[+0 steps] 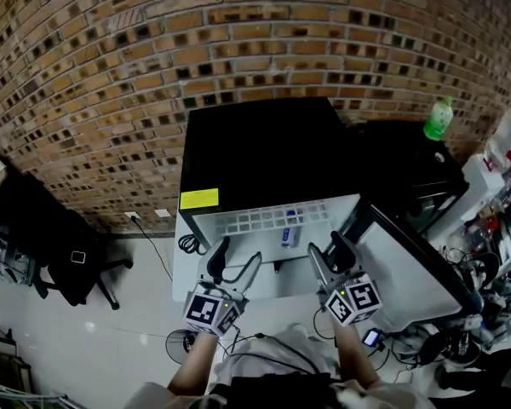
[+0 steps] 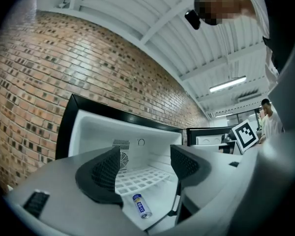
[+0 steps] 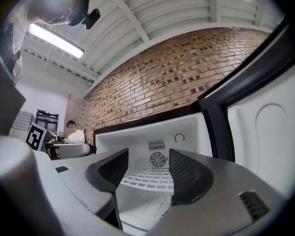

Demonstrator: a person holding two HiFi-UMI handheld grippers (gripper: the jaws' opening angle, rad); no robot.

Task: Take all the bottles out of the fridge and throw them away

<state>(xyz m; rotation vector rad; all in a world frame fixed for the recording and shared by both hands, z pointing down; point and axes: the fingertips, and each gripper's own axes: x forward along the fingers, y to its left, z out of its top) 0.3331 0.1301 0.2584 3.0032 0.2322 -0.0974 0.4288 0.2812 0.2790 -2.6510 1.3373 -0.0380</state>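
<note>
A small fridge (image 1: 268, 156) with a black top stands against the brick wall, its door (image 1: 413, 267) swung open to the right. One bottle with a blue label (image 1: 290, 228) lies on its side on the white floor of the fridge, in front of the wire shelf (image 1: 264, 221). In the left gripper view the bottle (image 2: 141, 205) lies low between and beyond the jaws. My left gripper (image 1: 238, 252) (image 2: 145, 163) and right gripper (image 1: 325, 247) (image 3: 148, 166) are held side by side just outside the fridge opening. Both point level into it, jaws apart, with nothing between them.
A green bottle (image 1: 439, 119) stands on a black cabinet (image 1: 409, 164) right of the fridge. A black office chair (image 1: 55, 245) is at the left, cluttered gear and cables (image 1: 485, 271) at the right. A person (image 3: 76, 134) sits at a desk far to the left.
</note>
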